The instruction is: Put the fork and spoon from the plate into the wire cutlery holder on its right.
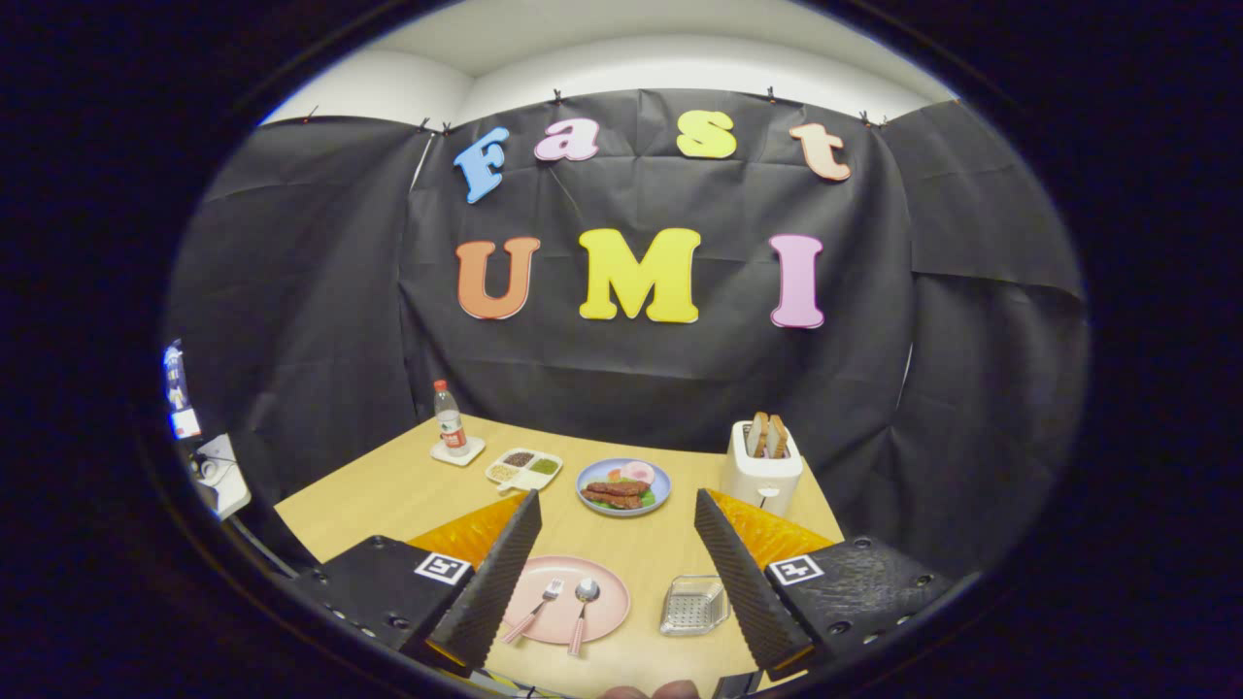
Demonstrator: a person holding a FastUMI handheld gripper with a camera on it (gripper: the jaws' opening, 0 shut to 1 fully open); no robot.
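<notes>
Fork (537,609) and spoon (583,614) lie side by side on the pink plate (604,621), pink handles toward the gripper (618,573), whose fingers are spread wide with nothing between them. Just right of the plate sits the wire cutlery holder (694,605), seemingly empty. Beyond stand a blue food plate (658,474), toaster (761,468), divided snack tray (524,468) and bottle (449,419) on the wooden table (388,495).
</notes>
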